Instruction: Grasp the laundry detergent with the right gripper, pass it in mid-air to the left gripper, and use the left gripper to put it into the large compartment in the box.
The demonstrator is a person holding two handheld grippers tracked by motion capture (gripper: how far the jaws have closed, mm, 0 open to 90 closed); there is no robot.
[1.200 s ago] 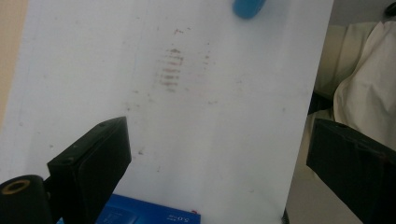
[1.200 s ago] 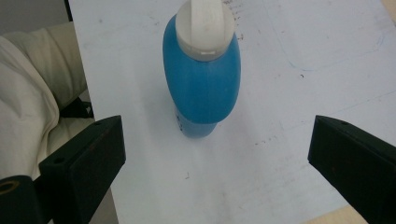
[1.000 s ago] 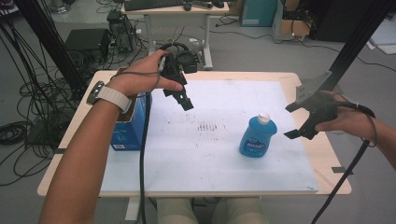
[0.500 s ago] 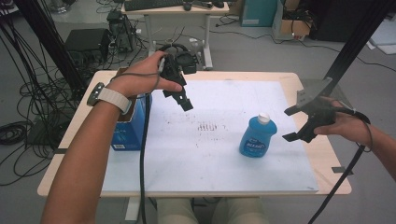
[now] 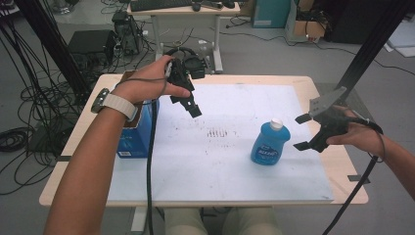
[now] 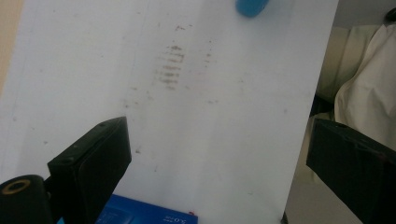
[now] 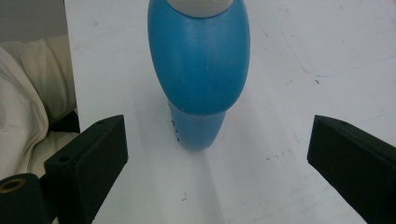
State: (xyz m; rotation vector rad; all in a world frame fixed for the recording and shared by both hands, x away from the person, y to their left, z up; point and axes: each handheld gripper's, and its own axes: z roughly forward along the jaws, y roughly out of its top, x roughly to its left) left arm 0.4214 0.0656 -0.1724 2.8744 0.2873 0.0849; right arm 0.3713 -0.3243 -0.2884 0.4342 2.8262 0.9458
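A blue bottle point(image 5: 269, 144) with a white cap stands upright on the white sheet point(image 5: 230, 166), right of centre. My right gripper point(image 5: 301, 132) hovers just right of it, open, jaws level with the bottle's body but apart from it. In the right gripper view the bottle point(image 7: 201, 70) stands straight ahead beyond the wide-open jaws of my right gripper point(image 7: 217, 158). My left gripper point(image 5: 188, 106) hangs above the sheet's far left part, tilted down, and is open and empty point(image 6: 219, 158). A blue box point(image 5: 134, 134) stands at the table's left, under the left forearm.
The wooden table's edge point(image 5: 337, 161) runs close under the right hand. A cable point(image 5: 149, 161) trails from the left gripper across the sheet's left side. Smudge marks point(image 5: 218, 132) lie mid-sheet. The blue box's top point(image 6: 149, 217) sits just below the left jaws.
My right gripper has moved left, closer to the blue bottle, still open. The left gripper has stayed in place.
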